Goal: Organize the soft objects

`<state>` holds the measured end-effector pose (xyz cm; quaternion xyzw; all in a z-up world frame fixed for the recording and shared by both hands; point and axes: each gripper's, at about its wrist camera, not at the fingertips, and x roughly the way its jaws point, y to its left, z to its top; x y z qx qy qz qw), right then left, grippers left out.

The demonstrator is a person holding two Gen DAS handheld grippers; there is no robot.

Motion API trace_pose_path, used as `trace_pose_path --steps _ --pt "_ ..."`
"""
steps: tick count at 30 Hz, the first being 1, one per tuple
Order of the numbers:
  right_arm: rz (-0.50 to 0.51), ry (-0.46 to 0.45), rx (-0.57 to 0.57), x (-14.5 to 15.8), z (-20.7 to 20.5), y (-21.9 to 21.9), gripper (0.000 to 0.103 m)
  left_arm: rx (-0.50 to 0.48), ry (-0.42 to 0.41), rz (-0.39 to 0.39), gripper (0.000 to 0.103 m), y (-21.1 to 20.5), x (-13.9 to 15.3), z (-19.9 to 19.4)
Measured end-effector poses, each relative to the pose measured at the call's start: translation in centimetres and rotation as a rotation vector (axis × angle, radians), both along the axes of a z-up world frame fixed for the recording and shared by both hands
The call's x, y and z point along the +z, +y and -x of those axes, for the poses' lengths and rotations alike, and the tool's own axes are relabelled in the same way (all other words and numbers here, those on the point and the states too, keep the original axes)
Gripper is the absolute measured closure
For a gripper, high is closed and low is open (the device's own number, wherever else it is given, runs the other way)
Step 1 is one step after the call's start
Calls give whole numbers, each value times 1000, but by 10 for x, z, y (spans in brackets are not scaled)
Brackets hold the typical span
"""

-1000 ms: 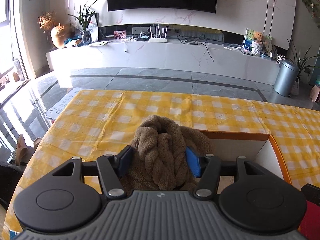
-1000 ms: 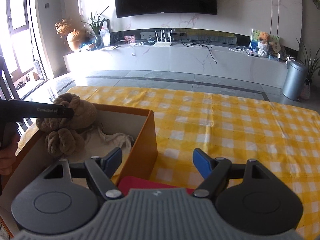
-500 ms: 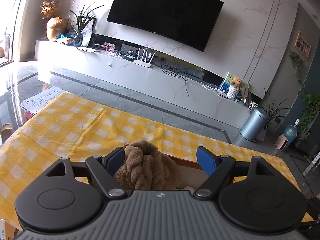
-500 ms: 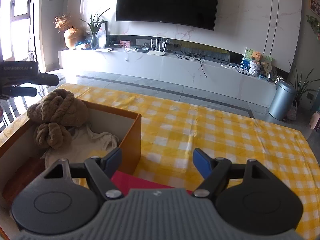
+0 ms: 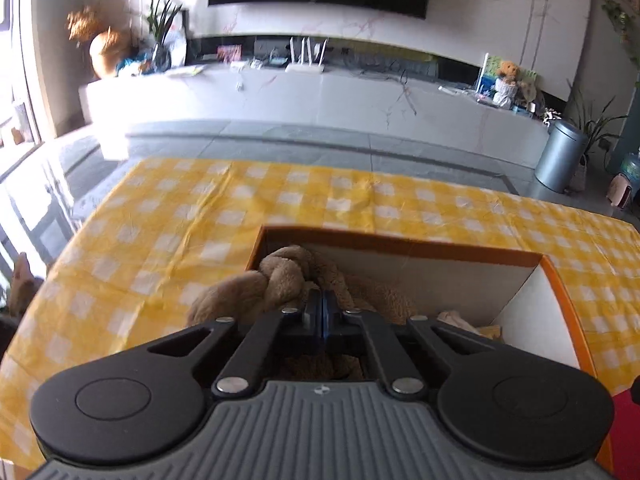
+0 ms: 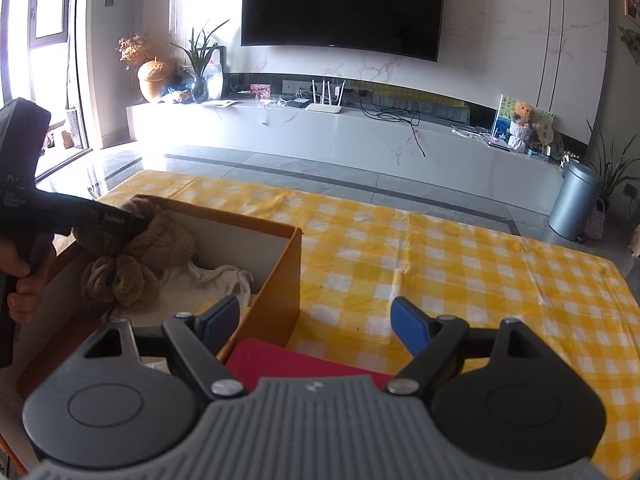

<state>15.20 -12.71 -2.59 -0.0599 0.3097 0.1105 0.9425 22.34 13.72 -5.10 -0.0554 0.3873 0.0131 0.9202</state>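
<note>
Yellow-checked tablecloth (image 6: pixel 440 256), grey tiled floor (image 6: pixel 320 168)

Your left claw (image 5: pixel 322 312) is fully closed, pads together, just above the brown knotted plush (image 5: pixel 276 280) lying in the orange box (image 5: pixel 400 242)'s left corner. The box rests on the yellow-checked table (image 5: pixel 200 216).

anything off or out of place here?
One thing: the brown fleece bundle isn't fully in the orange box; part of it bulges over the box's left rim onto the tablecloth side. The left gripper is shut against it. The right gripper is opening, nothing between its jaws.
</note>
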Motion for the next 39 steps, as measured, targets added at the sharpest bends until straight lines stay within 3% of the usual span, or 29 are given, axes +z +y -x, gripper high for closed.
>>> trace_pose_path --steps 3,7,10,13,15,16,17,19,21,26,29,31,34,39 --pt "-6 2 2 0 0 0 21 -17 43 -95 99 -9 -2 6" --pt "-3 8 10 -1 1 -1 21 8 56 -157 99 -19 -11 12" --pt "-11 0 12 1 3 -3 21 2 30 -153 99 -20 -10 16" --pt "-25 -15 9 6 7 -8 21 -22 -65 -193 94 -26 6 30" --pt "-33 -28 -7 8 8 -12 21 -35 -146 -287 62 -37 20 41" --pt "-37 -31 -15 8 9 -14 21 -28 -198 -336 33 -42 27 48" --pt "-41 -32 -22 8 9 -17 21 -19 -267 -376 16 -47 36 56" --pt "-46 -30 -37 8 10 -19 21 -20 -362 -405 13 -53 50 69" --pt "-44 -32 -50 10 13 -21 21 -33 -420 -400 12 -56 64 81" --pt "-67 -61 -53 25 24 -23 21 -19 -546 -251 0 -55 103 118" --pt "-84 -82 -62 37 37 -25 19 -10 -582 -270 0 -63 122 143" --pt "-127 -95 -64 46 53 -31 9 -14 -599 -281 0 -72 132 158" --pt "-177 -106 -65 48 78 -39 7 -32 -581 -287 0 -88 140 180" --pt "-230 -156 -188 39 114 -58 6 3 -409 -194 0 -96 127 189"
